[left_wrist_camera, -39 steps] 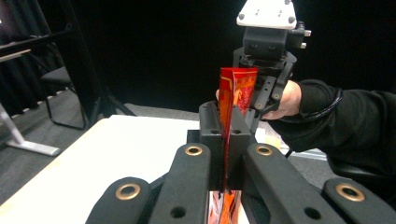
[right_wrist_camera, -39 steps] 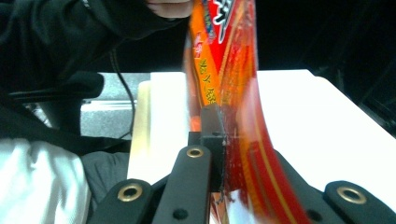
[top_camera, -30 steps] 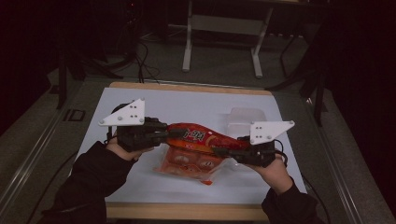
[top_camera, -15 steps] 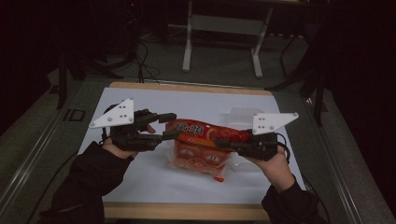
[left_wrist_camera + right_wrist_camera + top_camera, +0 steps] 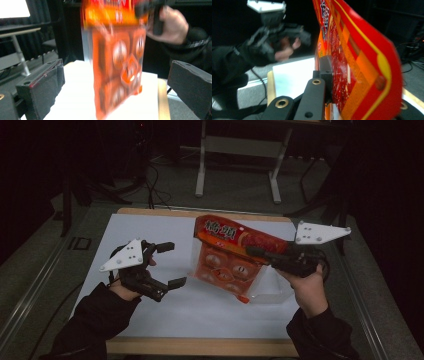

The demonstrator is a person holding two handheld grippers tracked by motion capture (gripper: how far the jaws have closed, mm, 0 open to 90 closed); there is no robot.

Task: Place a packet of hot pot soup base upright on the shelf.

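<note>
Near edge of the table (image 5: 150, 320): both forearms come in over it. Left gripper (image 5: 170, 265) sits over the near-left part of the white top, jaws spread wide w/ nothing between them; left gripper view shows both black pads apart and the pack hanging in the gap beyond, not touched. A sec ago this gripper was pinching the pack's left end along w/ the other one; half a sec ago it was at that end too. Now it has let go and backed off toward the left edge.

Farther in, right side: right gripper (image 5: 257, 254) is clamped on the red header of the snack pack (image 5: 220, 267). Right gripper view has the jaw pressed flat against the header card. The pack was lying low across the middle of the table, stretched between both grippers; now it's raised and hanging nearly upright, header up, orange pouches dangling in clear plastic, bottom corner at or just above the white top near centre-right; can't tell which.

Judgement: hand-over to one gripper done, so the right alone carries the pack. Load swings freely, grip is on the thin card only, so slipping or twisting is the risk.
</note>
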